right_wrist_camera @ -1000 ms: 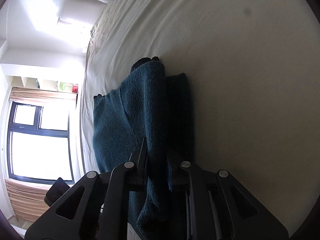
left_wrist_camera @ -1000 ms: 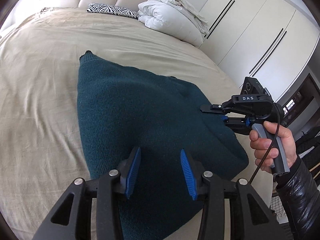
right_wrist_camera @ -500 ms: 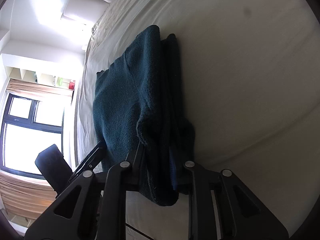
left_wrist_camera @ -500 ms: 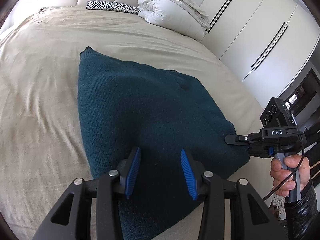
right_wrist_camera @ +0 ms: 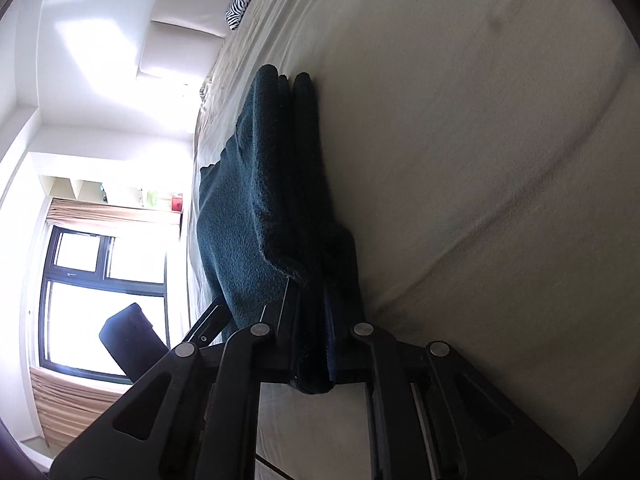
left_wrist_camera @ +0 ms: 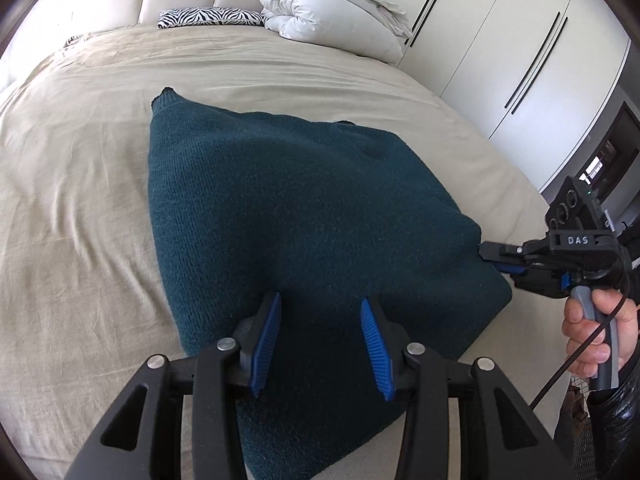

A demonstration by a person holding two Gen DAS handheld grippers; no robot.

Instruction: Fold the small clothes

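Observation:
A dark teal knit sweater (left_wrist_camera: 304,216) lies folded on the beige bed (left_wrist_camera: 80,184). My left gripper (left_wrist_camera: 320,320) is open and empty, hovering just above the sweater's near part. My right gripper (left_wrist_camera: 490,258) is at the sweater's right edge, shut on the sweater's folded corner. In the right wrist view the sweater (right_wrist_camera: 264,200) runs away from the shut gripper (right_wrist_camera: 312,300) in several stacked layers, with cloth pinched between the jaws. That camera is rolled on its side.
A white duvet bundle (left_wrist_camera: 336,8) and a zebra-print pillow (left_wrist_camera: 208,18) lie at the head of the bed. White wardrobe doors (left_wrist_camera: 520,60) stand to the right. The bed's near edge is just below my left gripper. A window (right_wrist_camera: 104,272) shows in the right wrist view.
My right gripper has carried the sweater's edge outward to the right and down onto the bed, flattening the fold. My left gripper has stayed open over the sweater.

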